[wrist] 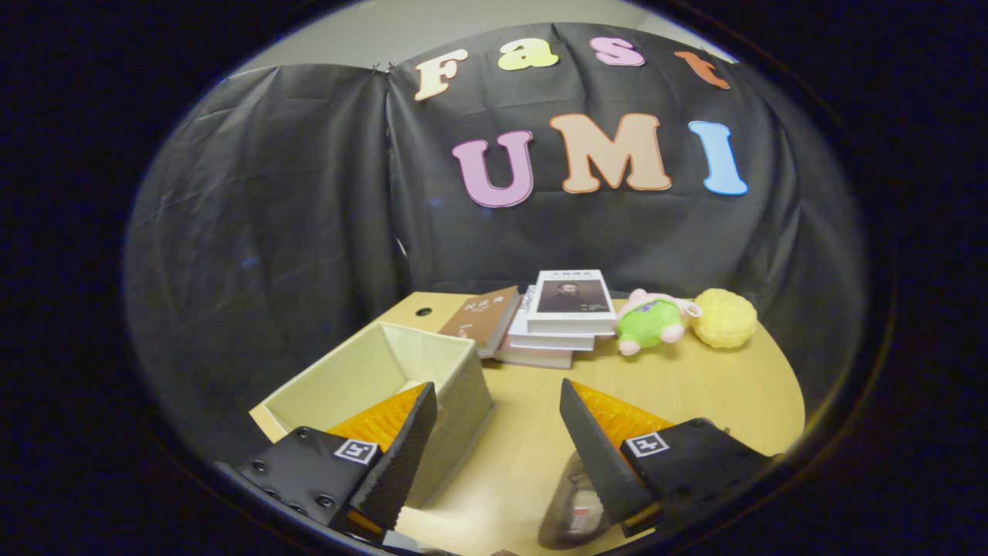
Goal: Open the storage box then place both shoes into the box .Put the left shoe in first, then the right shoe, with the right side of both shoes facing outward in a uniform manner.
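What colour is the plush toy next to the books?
Green body with pink limbs, seen in the gripper view: plush toy, right of the books.

Cloth box (363, 378) looks matt, table (695, 394) smooth pale wood, toys (652, 320) plush, fingers (397, 455) ribbed black, spread wide, wall cloth creased

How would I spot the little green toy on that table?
Start at the wooden table, well beyond the open claw. At its far side sits a stack of books; just beside it lies the green plush toy, touching a yellow ball. It alone is green, with pink limbs.
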{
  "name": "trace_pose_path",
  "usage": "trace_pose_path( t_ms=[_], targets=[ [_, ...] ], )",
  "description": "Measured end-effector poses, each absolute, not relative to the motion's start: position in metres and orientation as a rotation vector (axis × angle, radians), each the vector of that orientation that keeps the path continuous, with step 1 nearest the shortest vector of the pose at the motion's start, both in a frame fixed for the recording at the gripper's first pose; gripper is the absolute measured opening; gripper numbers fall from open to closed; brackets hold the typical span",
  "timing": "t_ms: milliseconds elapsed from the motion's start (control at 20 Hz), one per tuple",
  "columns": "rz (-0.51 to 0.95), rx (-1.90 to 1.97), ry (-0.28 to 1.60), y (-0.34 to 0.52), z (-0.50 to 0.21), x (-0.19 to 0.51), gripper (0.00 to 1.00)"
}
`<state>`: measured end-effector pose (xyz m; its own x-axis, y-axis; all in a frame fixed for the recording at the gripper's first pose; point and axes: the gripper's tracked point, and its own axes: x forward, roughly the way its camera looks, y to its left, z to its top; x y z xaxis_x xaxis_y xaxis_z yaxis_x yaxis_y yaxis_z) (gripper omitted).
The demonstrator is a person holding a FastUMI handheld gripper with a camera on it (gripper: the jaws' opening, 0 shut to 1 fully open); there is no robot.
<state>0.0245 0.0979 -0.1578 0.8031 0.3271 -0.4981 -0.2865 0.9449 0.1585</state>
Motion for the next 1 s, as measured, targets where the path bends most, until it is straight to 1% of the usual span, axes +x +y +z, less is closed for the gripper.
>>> trace_pose_path(
  t_ms=[350,600,900,1000],
  targets=[
    [0.231,0.039,0.652,0.028,-0.226,0.006,1.0],
    [0.221,0.016,0.75,-0.001,-0.273,-0.014,1.0],
    [0.238,0.034,0.875,-0.012,-0.318,-0.034,0.99],
    [0.237,0.037,0.912,-0.013,-0.327,-0.036,0.89]
  ],
)
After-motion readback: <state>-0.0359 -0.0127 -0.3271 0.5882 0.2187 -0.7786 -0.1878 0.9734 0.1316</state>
